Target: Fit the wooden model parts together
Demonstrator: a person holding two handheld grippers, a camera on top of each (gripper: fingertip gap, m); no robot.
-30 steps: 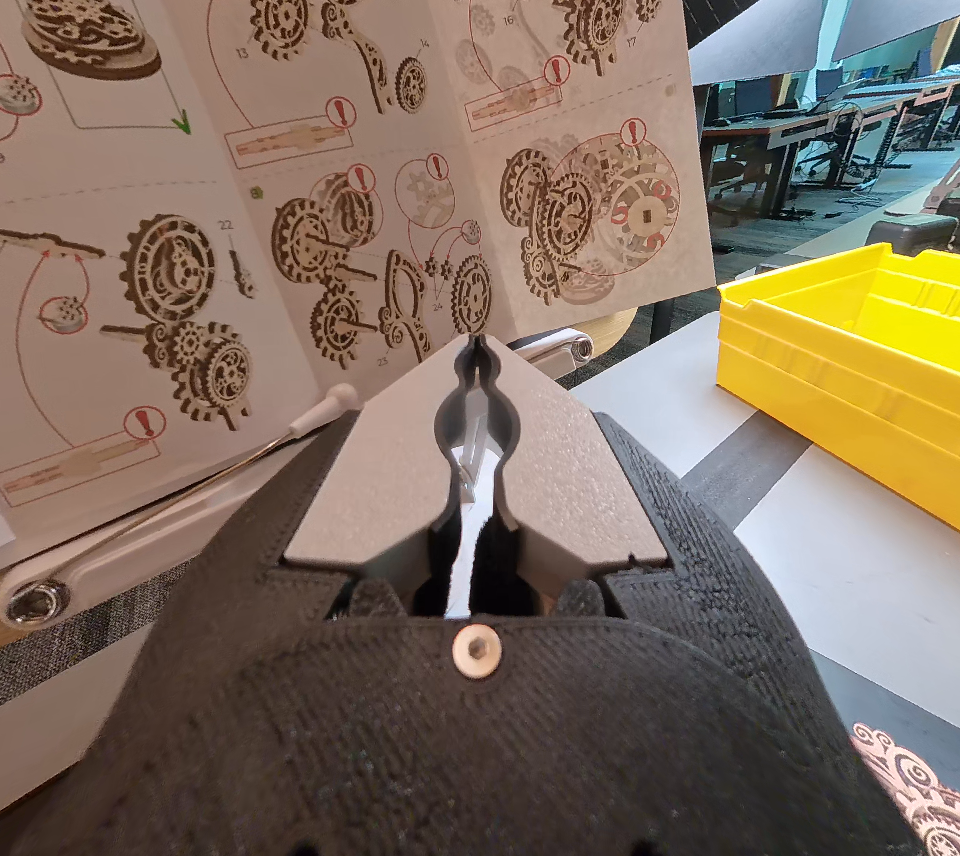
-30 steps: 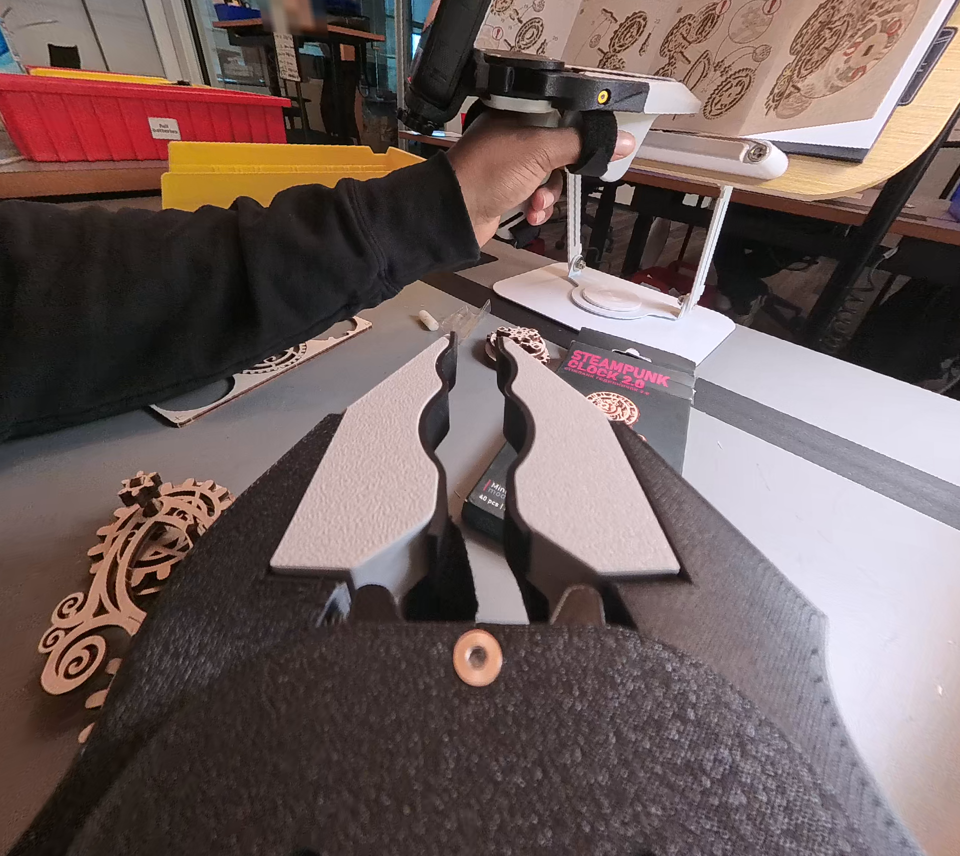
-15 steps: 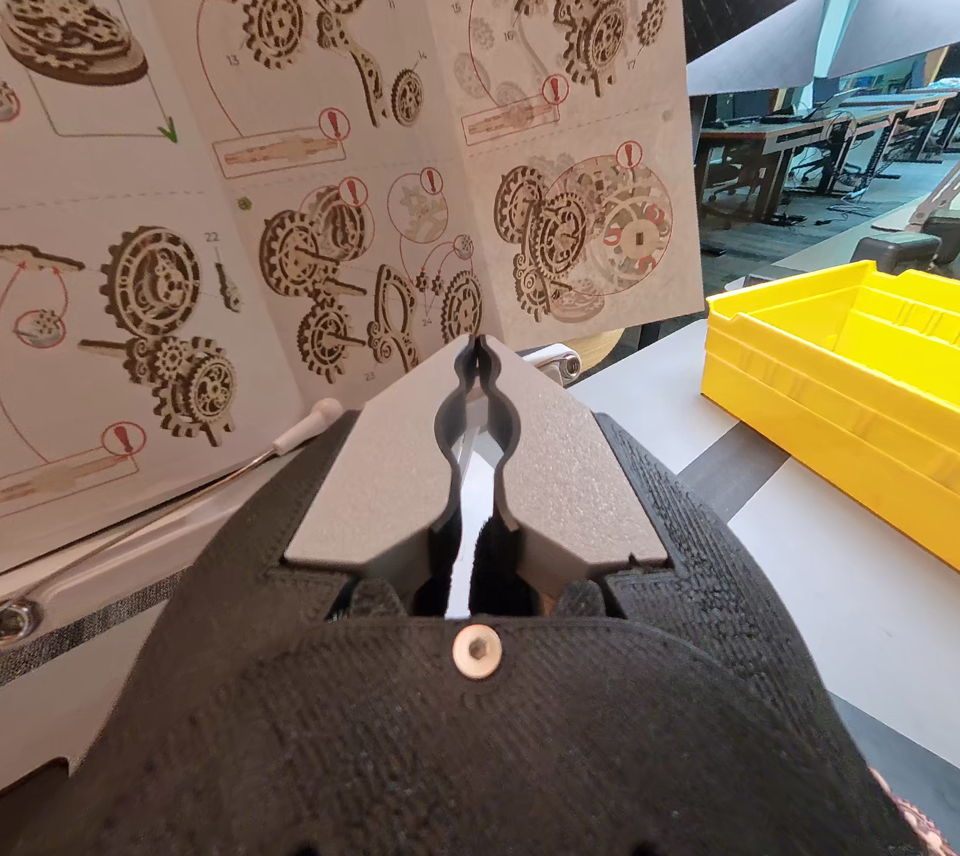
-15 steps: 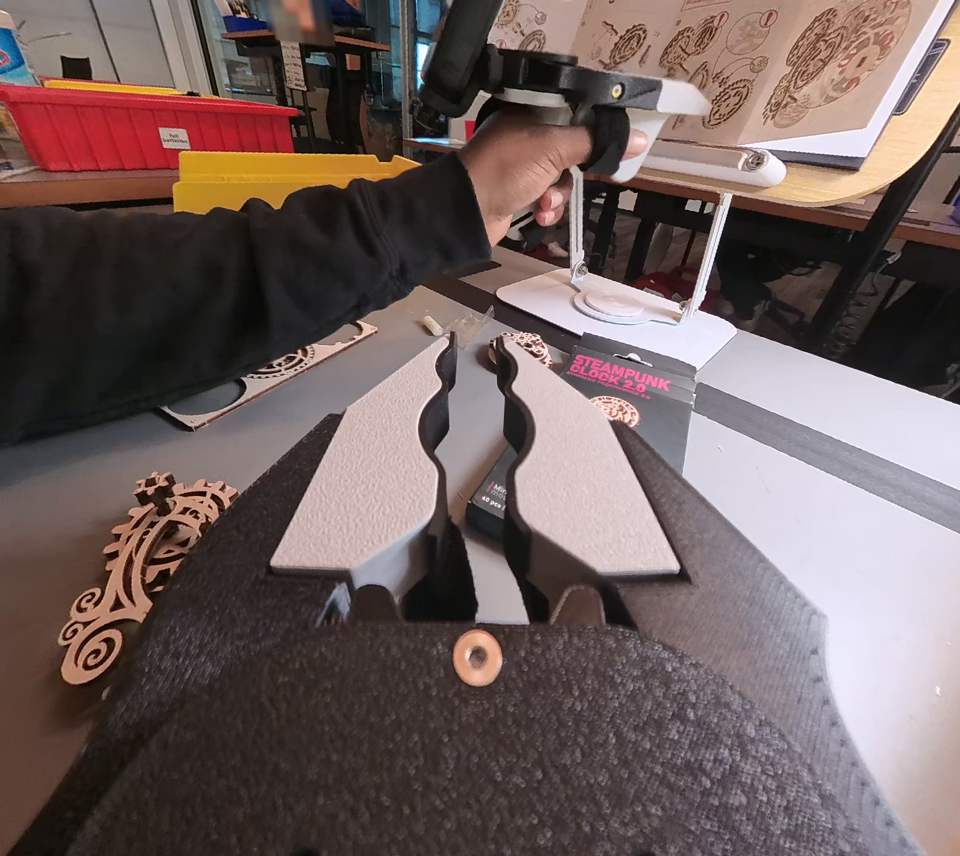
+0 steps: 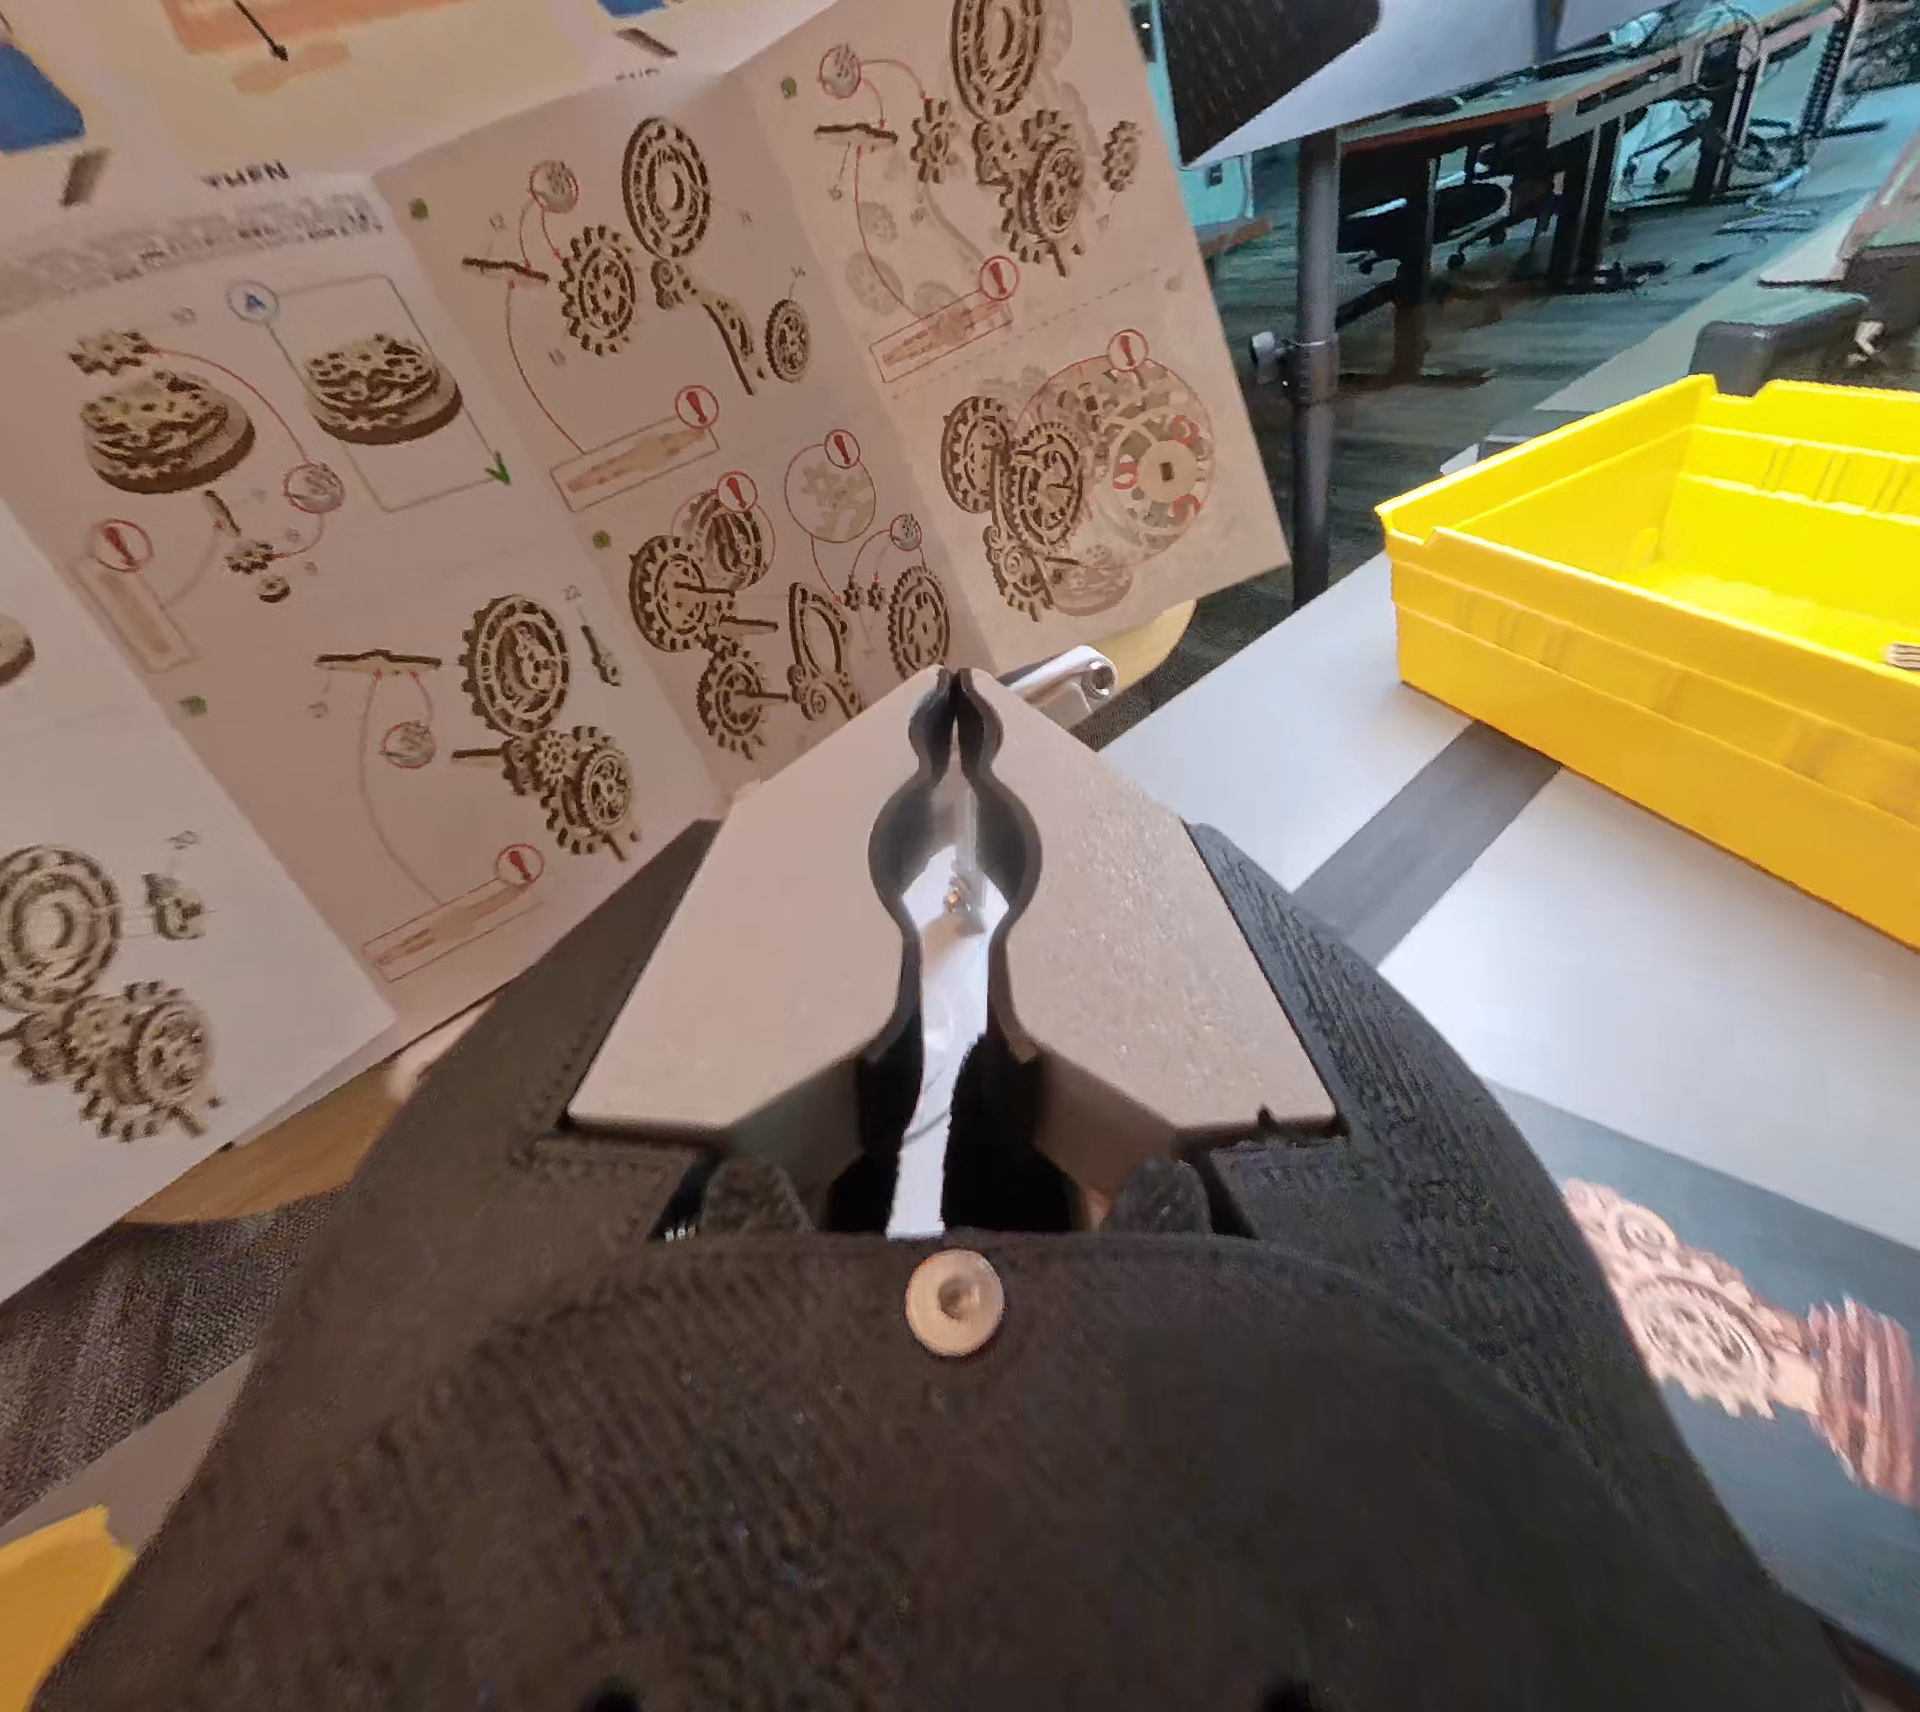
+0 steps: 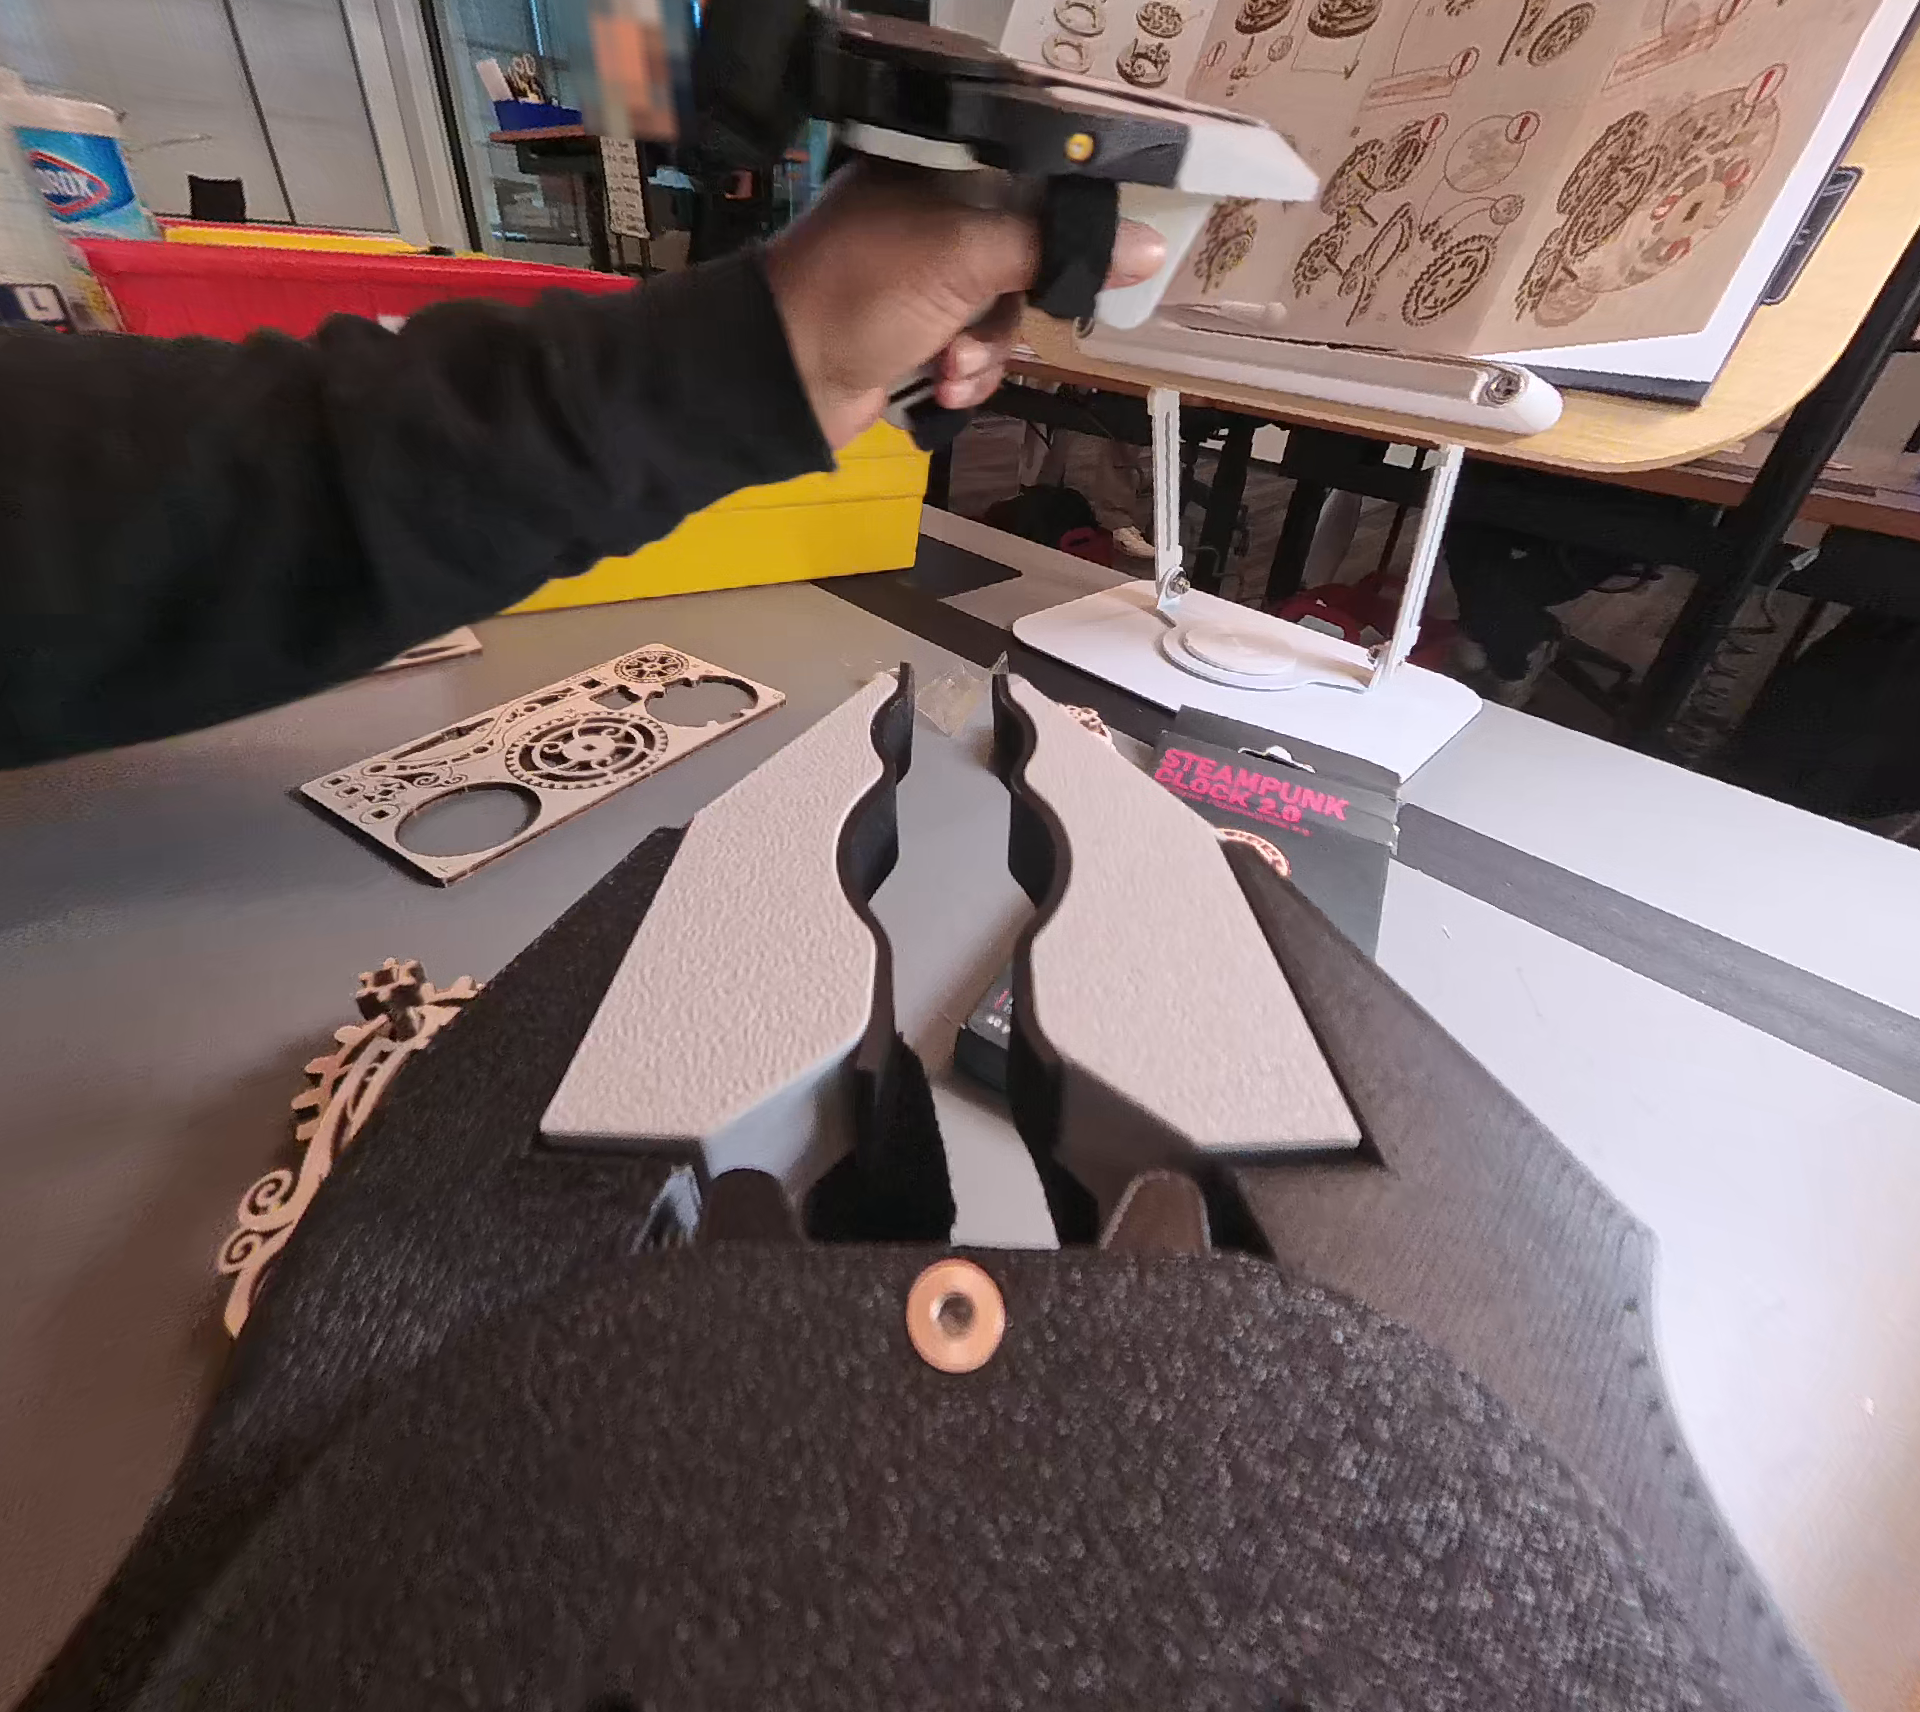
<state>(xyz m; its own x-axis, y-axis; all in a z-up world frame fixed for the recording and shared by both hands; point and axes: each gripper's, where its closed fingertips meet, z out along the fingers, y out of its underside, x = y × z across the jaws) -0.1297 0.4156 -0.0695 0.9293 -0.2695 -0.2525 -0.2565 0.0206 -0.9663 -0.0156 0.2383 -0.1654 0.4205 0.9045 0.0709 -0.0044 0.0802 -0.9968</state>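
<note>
My left gripper (image 5: 956, 688) is shut with its tips touching and nothing between them. It is held in the air, pointing at the folded instruction sheet (image 5: 644, 436) on a stand. In the right wrist view a hand holds that left gripper (image 6: 1299, 185) up in front of the sheet (image 6: 1558, 104). My right gripper (image 6: 951, 688) is open and empty, low over the grey table. A laser-cut wooden sheet (image 6: 540, 758) with cut-out holes lies flat to its left. An ornate wooden scroll part (image 6: 332, 1112) lies at the near left. A small wooden gear part (image 6: 1089, 717) peeks out behind the right finger.
A black kit box (image 6: 1278, 821) lies just right of my right gripper and also shows in the left wrist view (image 5: 1714, 1350). The stand's white base (image 6: 1247, 675) is behind it. A yellow bin (image 5: 1662, 582) sits on the table, with a red bin (image 6: 312, 291) farther back. Left tips to right tips: about 25 cm.
The left gripper has risen and tilted, bringing more of the upper instruction sheet into view. The sleeved arm lifted, uncovering the wooden sheet. The right gripper stayed open.
</note>
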